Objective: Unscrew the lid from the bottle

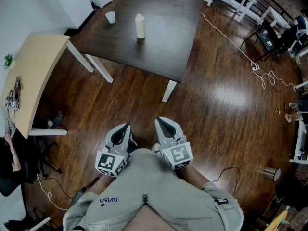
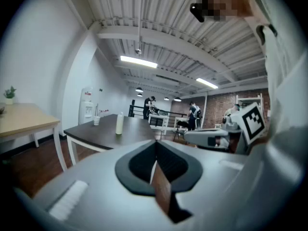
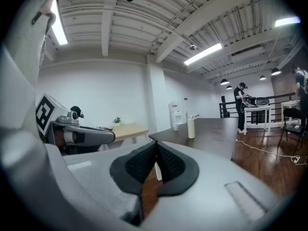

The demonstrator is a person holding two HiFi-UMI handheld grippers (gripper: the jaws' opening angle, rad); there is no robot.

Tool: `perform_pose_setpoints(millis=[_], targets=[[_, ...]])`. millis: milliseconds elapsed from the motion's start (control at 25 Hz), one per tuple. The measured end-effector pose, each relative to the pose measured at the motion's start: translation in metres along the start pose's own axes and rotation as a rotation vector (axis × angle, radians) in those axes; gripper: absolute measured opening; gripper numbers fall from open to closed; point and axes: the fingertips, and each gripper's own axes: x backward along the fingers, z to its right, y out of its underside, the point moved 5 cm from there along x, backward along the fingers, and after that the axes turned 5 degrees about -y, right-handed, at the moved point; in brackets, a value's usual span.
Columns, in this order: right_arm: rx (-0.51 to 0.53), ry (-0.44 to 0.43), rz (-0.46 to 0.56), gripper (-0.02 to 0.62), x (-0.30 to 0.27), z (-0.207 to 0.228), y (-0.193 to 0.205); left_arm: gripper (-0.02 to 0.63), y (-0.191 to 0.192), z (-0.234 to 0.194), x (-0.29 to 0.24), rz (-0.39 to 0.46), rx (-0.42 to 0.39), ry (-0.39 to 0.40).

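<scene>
Closest to me, both grippers sit tucked against my body, side by side and nearly level. My left gripper (image 1: 125, 128) has its jaws pressed fully together with nothing between them, and my right gripper (image 1: 160, 121) is the same: pads closed on each other, empty. Their noses are toed in slightly toward one another.

Beyond them is a wide stretch of bare wooden floor (image 1: 144, 100), so nothing of the task is within reach yet. Past the floor comes the near corner of the dark surface (image 1: 163, 37), with a white leg beneath it.

The bottle (image 1: 140, 27) stands upright on that surface, its long axis vertical, in from the edges and a little toward the left edge. It lies almost straight ahead, on the line that runs out between the two grippers, and well apart from both. I judge neither gripper to be clearly nearer. In the left gripper view it sits left of where the jaws point; in the right gripper view it sits right of them. The lid is too small to pick out from here.

Farther still, a small cup (image 1: 110, 17) stands near the far left edge, apart from the bottle.
</scene>
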Motion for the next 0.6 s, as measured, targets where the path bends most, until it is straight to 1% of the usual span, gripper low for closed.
perform_pose_setpoints(millis=[80,240,440,600], targets=[[0.011,0.003,0.008,-0.001,-0.018,-0.002,-0.008,0.002,-0.006,-0.018,-0.006,0.006,0.003,0.010],[0.036,0.018,0.012,0.000,-0.053,-0.011,-0.024,0.002,-0.022,-0.054,-0.016,0.046,-0.003,0.032],[0.069,0.047,0.019,0.000,-0.086,-0.018,-0.046,0.002,-0.035,-0.085,-0.026,0.079,0.014,0.069],[0.071,0.048,0.010,-0.002,-0.112,-0.032,-0.054,0.002,-0.041,-0.117,-0.024,0.091,0.030,0.062]])
